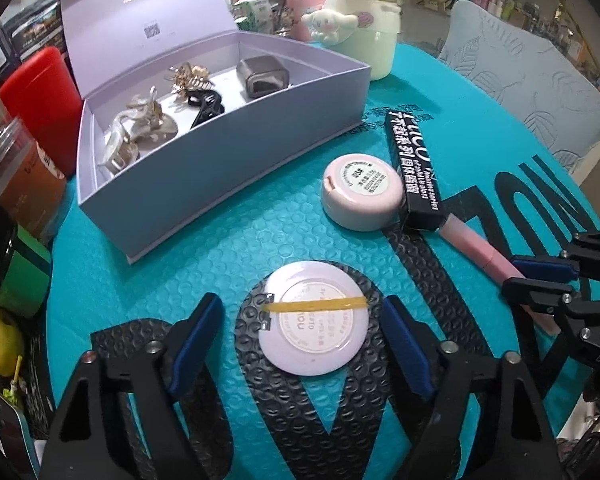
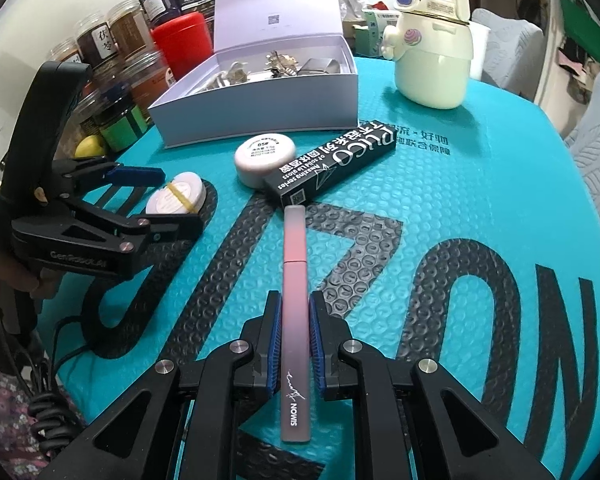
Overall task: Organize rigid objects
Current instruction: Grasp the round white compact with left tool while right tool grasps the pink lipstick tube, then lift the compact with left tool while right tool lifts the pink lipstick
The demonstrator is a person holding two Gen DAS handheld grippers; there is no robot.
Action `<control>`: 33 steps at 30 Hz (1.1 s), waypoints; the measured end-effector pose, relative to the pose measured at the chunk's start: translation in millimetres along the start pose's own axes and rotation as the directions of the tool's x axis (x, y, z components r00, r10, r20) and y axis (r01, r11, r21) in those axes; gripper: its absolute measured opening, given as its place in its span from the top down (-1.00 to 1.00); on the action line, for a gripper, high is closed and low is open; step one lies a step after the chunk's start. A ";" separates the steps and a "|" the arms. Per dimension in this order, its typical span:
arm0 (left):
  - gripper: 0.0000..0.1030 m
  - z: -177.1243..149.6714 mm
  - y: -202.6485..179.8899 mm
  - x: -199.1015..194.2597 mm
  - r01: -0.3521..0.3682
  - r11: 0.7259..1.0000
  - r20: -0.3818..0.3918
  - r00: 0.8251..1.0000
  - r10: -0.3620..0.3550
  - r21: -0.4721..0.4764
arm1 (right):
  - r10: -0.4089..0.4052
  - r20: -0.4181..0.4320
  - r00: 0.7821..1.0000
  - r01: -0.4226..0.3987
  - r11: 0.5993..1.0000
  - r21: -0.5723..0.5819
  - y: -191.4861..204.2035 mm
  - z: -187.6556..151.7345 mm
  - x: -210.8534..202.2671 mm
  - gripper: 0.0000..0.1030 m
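Left wrist view: the left gripper (image 1: 302,330) has its jaws spread to either side of a white round compact (image 1: 314,316) bound by a yellow rubber band, pads not touching it. A second pink compact (image 1: 362,196) lies beside one black lip-gloss carton (image 1: 414,172). The open lavender box (image 1: 220,152) holds three hair clips and a grey case.

Right wrist view: the right gripper (image 2: 295,338) pinches the pink lip-gloss tube (image 2: 295,320) lying on the teal bubble mat (image 2: 460,208). The jars at left are partly hidden.

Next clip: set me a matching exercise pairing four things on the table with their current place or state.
Things:
1. pink tube
2. banded round compact
3. black carton
4. hair clips

States:
A. inside the open white box
B. between the left gripper's spread fingers, unpinched
C. clamped by the right gripper
D. lying beside the pink round case

Pairs: 1-C, 2-B, 3-D, 4-A
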State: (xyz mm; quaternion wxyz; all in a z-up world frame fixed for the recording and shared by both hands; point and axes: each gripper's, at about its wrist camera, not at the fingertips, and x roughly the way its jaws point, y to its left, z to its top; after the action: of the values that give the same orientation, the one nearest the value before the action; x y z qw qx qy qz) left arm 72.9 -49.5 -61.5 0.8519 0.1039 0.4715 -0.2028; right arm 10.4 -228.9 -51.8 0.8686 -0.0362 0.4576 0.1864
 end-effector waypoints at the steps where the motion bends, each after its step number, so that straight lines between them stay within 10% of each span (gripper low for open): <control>1: -0.38 -0.6 -0.4 -1.2 0.000 1.000 0.007 1.000 0.000 0.004 | -0.005 0.004 1.000 0.005 1.000 -0.002 0.7 -0.9 -0.3 0.68; 4: 0.02 -1.1 -4.3 -4.4 0.004 1.000 0.012 1.000 -0.004 0.020 | 0.000 0.013 1.000 0.000 1.000 0.008 0.2 -2.9 -1.4 0.54; 15: 0.03 -4.7 3.4 -12.4 0.024 0.999 -0.002 1.000 -0.024 -0.045 | -0.097 0.016 0.995 0.097 0.995 -0.022 12.3 -5.9 0.5 0.40; 18: 0.03 -8.0 6.3 -18.7 0.010 0.998 0.005 1.000 -0.010 -0.061 | -0.127 0.018 0.992 0.128 0.991 -0.030 15.1 -6.3 0.9 0.74; 33: 0.03 -21.1 3.8 -46.1 0.012 0.996 0.048 0.999 -0.008 -0.090 | -0.089 0.042 0.995 0.090 0.996 -0.018 28.4 -12.2 -15.5 0.74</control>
State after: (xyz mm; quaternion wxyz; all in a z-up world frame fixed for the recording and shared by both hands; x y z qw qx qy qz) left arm 36.7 -26.8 -33.9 0.8658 0.0583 0.4601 -0.1881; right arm -17.2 -209.9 -43.3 0.8849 -0.0613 0.4358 0.1524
